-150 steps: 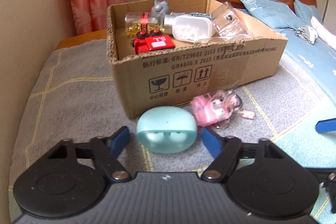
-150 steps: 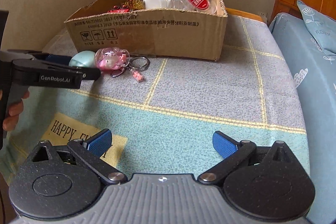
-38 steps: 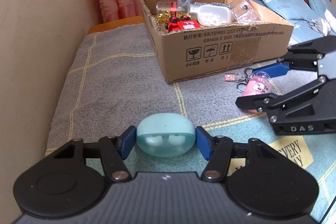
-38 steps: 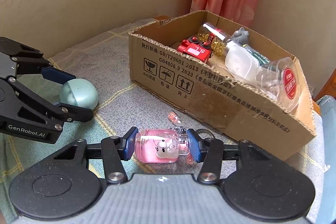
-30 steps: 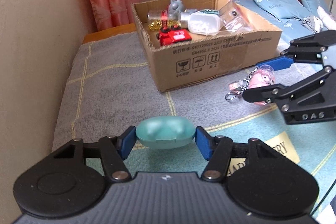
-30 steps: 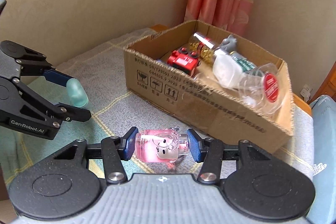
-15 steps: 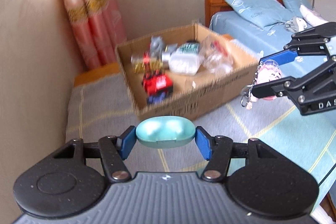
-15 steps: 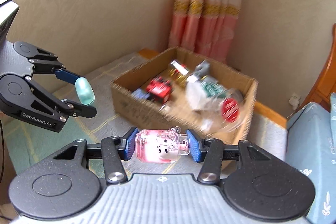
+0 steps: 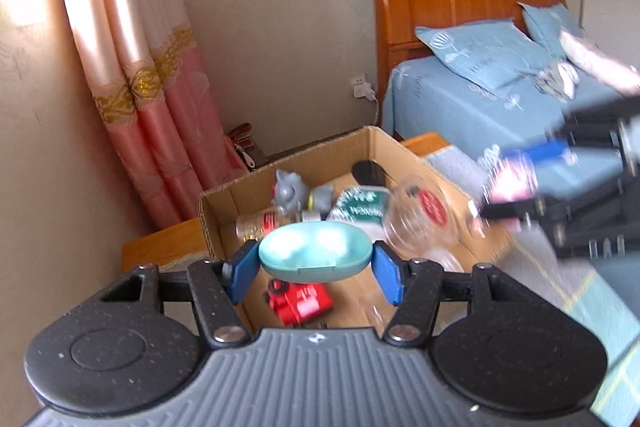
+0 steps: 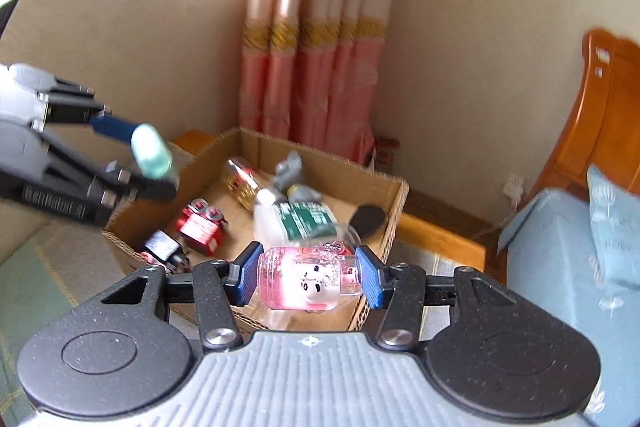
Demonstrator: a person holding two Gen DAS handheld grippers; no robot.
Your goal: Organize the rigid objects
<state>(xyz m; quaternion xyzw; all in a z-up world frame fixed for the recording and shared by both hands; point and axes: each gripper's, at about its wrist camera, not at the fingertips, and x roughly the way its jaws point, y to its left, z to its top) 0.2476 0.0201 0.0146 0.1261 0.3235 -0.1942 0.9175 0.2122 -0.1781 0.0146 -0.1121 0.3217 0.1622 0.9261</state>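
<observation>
My left gripper is shut on a teal oval earbud case and holds it in the air above the near left part of the open cardboard box. My right gripper is shut on a pink clear keychain case with a small face on it, above the box's near wall. The teal case in the left gripper also shows at the left of the right wrist view. The right gripper with the pink case shows blurred at the right of the left wrist view.
The box holds a red toy, a grey figure, a bottle with gold contents, a green-labelled bottle and a clear lidded cup. Pink curtains hang behind. A bed with blue pillows lies to the right.
Both grippers have risen from the blanket with their objects and moved over the box. The box now lies below and close in both views.
</observation>
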